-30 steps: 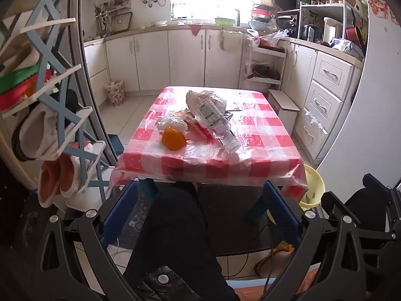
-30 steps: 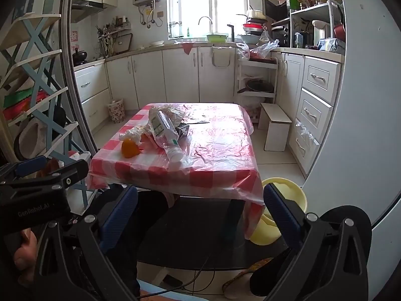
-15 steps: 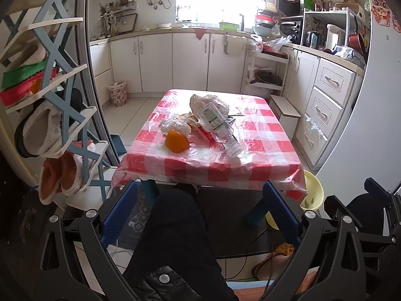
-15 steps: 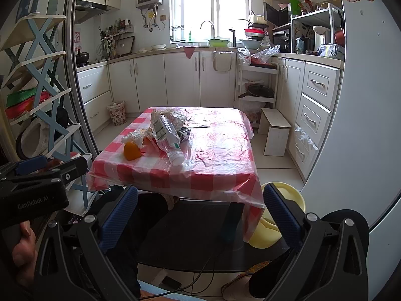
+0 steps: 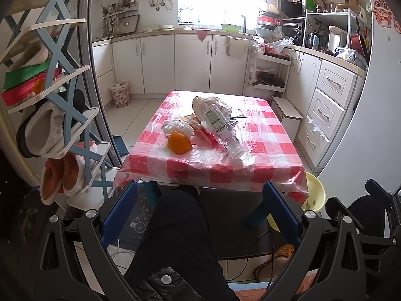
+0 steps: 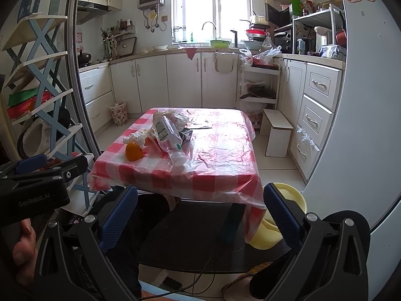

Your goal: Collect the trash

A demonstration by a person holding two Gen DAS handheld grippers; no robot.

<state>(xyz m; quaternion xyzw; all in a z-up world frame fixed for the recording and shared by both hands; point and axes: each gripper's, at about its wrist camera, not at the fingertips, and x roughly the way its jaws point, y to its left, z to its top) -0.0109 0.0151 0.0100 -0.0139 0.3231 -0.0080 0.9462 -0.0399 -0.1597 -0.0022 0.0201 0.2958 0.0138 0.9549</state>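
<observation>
Holding both my claws, left (image 5: 200, 210) and right (image 6: 200, 213), wide apart and empty, near the table (image 5: 263, 173) with bottle (image 5: 220, 128) and orange (image 5: 178, 142).

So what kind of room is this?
A home kitchen, most likely: a sink tap under the window, white cabinets along the walls, and a low table with a red-checked cloth strewn with rubbish.

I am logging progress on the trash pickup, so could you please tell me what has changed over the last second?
Only the viewpoint shifted slightly in both wrist views; nothing was gripped or released. The left tongs and right tongs stay open and empty, short of the red-checked table. The clear plastic bottle, orange fruit and crumpled white wrappers lie as before.
</observation>
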